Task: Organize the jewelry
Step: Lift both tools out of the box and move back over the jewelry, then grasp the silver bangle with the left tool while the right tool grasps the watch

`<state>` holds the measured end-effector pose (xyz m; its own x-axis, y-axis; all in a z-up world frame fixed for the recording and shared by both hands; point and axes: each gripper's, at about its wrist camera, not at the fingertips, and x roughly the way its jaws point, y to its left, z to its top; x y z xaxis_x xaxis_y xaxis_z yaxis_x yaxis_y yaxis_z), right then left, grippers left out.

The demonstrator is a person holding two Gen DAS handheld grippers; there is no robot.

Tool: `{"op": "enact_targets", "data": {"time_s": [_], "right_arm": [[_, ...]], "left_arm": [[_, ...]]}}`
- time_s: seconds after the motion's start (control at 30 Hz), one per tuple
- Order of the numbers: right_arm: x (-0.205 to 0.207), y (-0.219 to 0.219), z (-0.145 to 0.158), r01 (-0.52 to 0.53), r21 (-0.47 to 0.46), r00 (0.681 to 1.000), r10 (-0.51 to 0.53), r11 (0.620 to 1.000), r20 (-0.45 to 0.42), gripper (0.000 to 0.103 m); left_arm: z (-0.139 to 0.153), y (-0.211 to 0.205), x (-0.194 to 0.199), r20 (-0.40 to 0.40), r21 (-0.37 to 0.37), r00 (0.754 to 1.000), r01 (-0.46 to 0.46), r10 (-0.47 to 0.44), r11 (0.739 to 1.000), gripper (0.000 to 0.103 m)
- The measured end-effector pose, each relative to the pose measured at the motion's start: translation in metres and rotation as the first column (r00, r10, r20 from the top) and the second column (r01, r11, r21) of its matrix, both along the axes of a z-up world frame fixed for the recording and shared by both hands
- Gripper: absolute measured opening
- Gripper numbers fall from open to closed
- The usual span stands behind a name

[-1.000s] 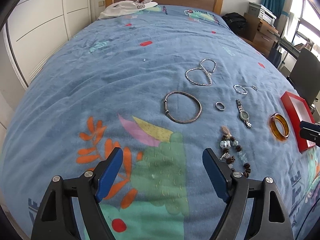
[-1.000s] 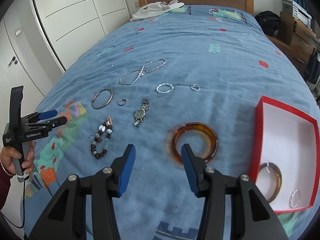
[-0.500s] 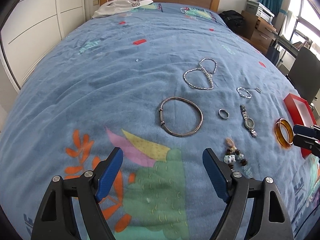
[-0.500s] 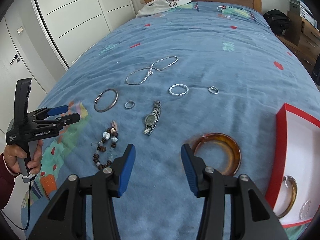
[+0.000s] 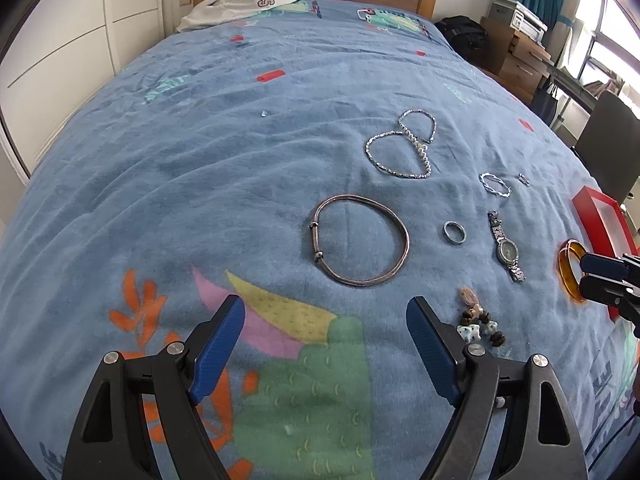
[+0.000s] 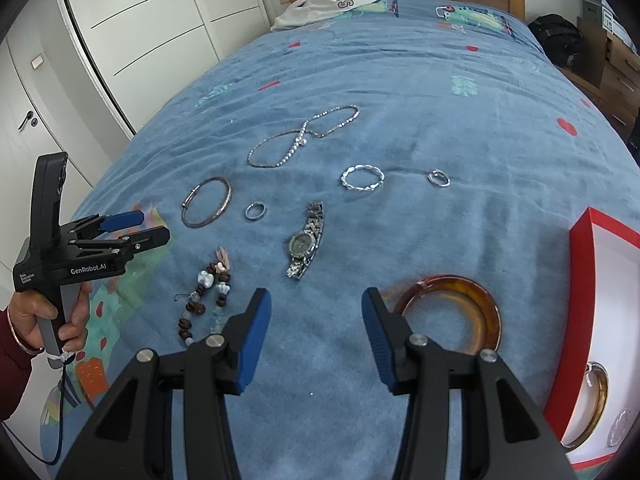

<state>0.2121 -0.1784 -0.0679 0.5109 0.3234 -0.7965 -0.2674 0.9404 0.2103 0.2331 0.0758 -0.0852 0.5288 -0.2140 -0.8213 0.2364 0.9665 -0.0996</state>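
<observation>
Over the bed (image 6: 440,92), right gripper (image 6: 316,332) is lining up on the amber bangle (image 6: 452,312).
Both sets of jaws are gaping, holding nothing; left gripper (image 5: 326,344) is hovering; next comes a pinch, then the red box (image 6: 588,240).

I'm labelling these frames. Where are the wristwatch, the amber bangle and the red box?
wristwatch (image 6: 303,243): right wrist view, dial.
amber bangle (image 6: 486,306): right wrist view, right rim.
red box (image 6: 578,280): right wrist view, left wall.

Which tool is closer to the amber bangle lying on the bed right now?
Right. The right tool hangs open just beside the amber bangle, its right finger nearly over the rim. The left tool, also open, sits far across the bed, beyond the beaded bracelet.
</observation>
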Motion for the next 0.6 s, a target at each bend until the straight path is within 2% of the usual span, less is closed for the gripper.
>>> {"op": "enact_targets", "data": {"time_s": [0.6], "right_arm": [[0.028, 0.026, -0.012, -0.073, 0.012, 0.997, 0.073, 0.997, 0.004, 0.042]], "left_arm": [[-0.014, -0.017, 0.024, -0.014, -0.004, 0.999, 0.032, -0.032, 0.999, 0.087]]}}
